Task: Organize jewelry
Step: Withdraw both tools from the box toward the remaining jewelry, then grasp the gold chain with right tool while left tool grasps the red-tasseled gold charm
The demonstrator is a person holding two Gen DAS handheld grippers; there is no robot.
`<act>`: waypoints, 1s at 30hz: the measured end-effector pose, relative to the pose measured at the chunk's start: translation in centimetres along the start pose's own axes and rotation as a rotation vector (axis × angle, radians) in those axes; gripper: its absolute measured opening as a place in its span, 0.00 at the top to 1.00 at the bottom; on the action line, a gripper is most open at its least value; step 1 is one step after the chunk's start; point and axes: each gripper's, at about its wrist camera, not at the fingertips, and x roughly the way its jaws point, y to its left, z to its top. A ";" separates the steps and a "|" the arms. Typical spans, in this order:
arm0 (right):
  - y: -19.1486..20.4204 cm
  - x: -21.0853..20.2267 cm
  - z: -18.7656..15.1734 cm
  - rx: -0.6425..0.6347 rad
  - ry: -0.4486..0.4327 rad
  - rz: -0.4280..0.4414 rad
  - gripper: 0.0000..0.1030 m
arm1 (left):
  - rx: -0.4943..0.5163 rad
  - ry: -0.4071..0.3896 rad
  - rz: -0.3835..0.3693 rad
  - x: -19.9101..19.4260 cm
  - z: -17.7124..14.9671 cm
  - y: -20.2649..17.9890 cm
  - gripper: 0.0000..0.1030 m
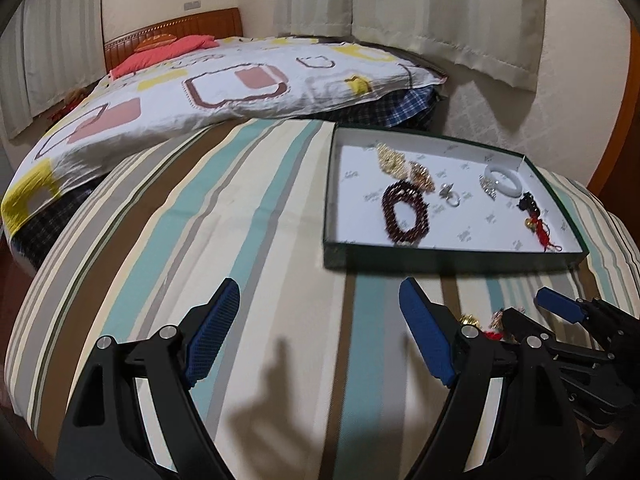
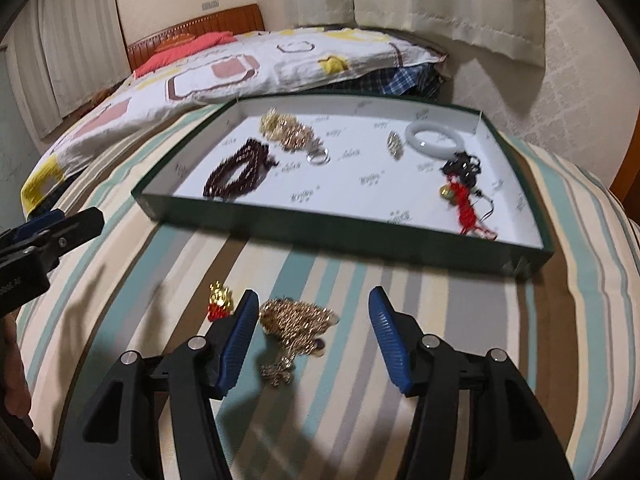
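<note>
Striped bedding (image 2: 360, 400) covers the mattress on which a shallow green tray (image 2: 320, 228) is set, toward the far right edge. Beads, a white bangle (image 2: 434, 140), rings and a red tassel charm are already held in it. Outside the tray, near the front edge of the bedding, a tangled gold chain necklace (image 2: 296, 320) is seen, bunched at the top and trailing toward the camera. It lies between the spread-apart fingers of the right gripper (image 2: 314, 332), closer to the left pad, not yet grasped. A small gold-and-red charm (image 2: 219, 305) lies just beside it. The left gripper (image 1: 320, 332) is held released over bare bedding, farther off.
</note>
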 end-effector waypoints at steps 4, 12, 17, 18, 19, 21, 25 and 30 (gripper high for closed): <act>0.7 0.4 -0.4 -0.026 0.023 -0.011 0.45 | -0.020 0.020 -0.003 0.1 -0.5 0.4 0.22; 1.0 0.0 -0.8 -0.063 0.018 -0.016 0.77 | -0.009 0.030 -0.015 0.3 -0.7 -0.3 0.22; 0.8 -0.1 -0.7 -0.050 0.017 0.014 0.85 | -0.003 0.049 -0.037 0.6 -1.2 -1.2 0.22; 0.6 -0.2 -0.7 -0.041 0.012 0.019 0.85 | -0.001 0.053 -0.042 0.6 -1.3 -1.4 0.22; 0.5 -0.3 -0.8 -0.037 0.008 0.018 0.86 | 0.002 0.055 -0.046 0.7 -1.3 -1.7 0.22; 0.2 -0.6 -0.8 -0.029 0.001 0.015 0.87 | 0.008 0.058 -0.054 0.7 -1.4 -2.2 0.22; -0.8 -1.2 -0.8 -0.012 -0.012 0.004 0.87 | 0.020 0.063 -0.070 0.8 -1.5 -3.2 0.22; -2.4 -2.5 -1.0 0.010 -0.036 -0.018 0.87 | 0.042 0.068 -0.087 0.8 -1.8 -4.7 0.22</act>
